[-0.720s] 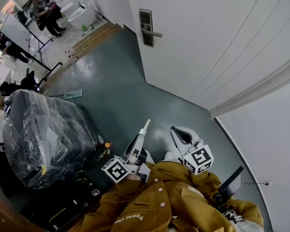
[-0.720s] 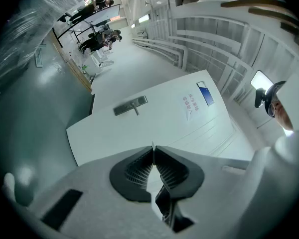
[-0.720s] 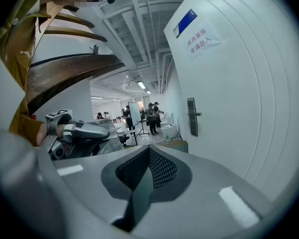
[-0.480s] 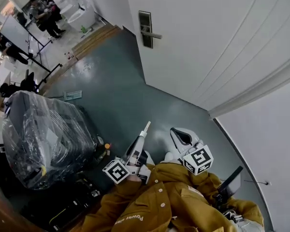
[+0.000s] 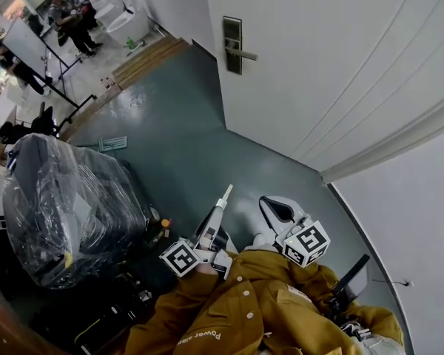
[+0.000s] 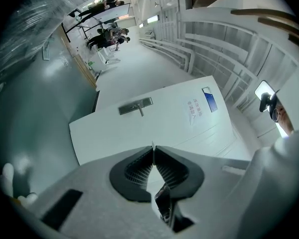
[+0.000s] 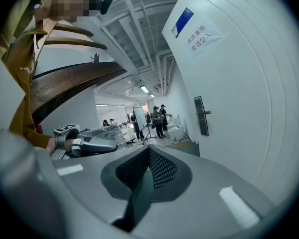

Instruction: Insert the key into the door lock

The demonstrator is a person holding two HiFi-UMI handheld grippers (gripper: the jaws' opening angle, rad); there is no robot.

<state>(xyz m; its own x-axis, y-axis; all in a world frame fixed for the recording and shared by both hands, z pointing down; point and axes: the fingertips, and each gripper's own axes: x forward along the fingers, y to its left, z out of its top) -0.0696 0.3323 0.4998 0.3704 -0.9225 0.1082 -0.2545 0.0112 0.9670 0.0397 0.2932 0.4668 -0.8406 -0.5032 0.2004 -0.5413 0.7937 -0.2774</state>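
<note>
key [image 6: 153, 145] pinched in left tool [image 6: 153, 152], lock [image 5: 232, 44] (well apart)

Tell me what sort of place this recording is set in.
Probably an indoor lab or workshop floor: a white door with a lever handle, plastic-wrapped equipment on the grey-green floor, and people around a whiteboard farther back.

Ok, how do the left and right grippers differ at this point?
The left gripper pinches a thin pale sliver, apparently the key seen edge-on; the right gripper is shut on nothing. The left gripper faces the lock plate straight ahead; the right gripper has it off to its right and looks along the door. Both have their jaws together and are well short of the door.
</note>
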